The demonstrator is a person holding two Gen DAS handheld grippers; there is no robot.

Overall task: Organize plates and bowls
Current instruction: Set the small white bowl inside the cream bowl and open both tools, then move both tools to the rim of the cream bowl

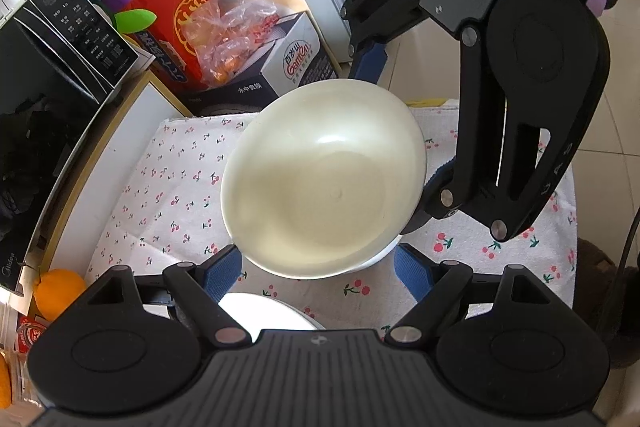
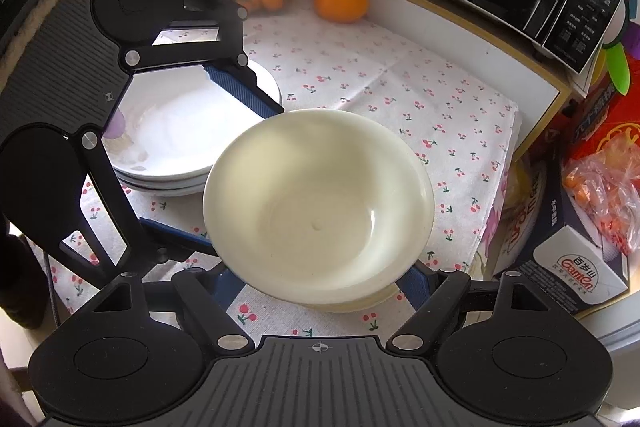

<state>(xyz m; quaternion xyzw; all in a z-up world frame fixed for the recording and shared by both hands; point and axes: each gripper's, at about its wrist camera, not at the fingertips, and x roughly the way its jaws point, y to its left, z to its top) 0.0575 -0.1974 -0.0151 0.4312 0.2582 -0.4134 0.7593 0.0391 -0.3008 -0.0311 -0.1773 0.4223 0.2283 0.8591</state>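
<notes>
Both my claws bracket one cream bowl [image 2: 320,207] over the cherry-print cloth [image 2: 400,87]. My right gripper [image 2: 320,279] stands wide, its pads flanking the near rim; contact I cannot confirm. My left gripper [image 1: 320,267] is equally wide at the opposite side. The bowl sits tilted above another bowl's rim [image 2: 360,305], apparently for nesting. The stacked plates [image 2: 176,147] lie just beside it.

Two close, steeply downward wrist views from opposite sides, sharing the cream bowl [image 1: 324,183] and cherry-print cloth [image 2: 400,83].
</notes>
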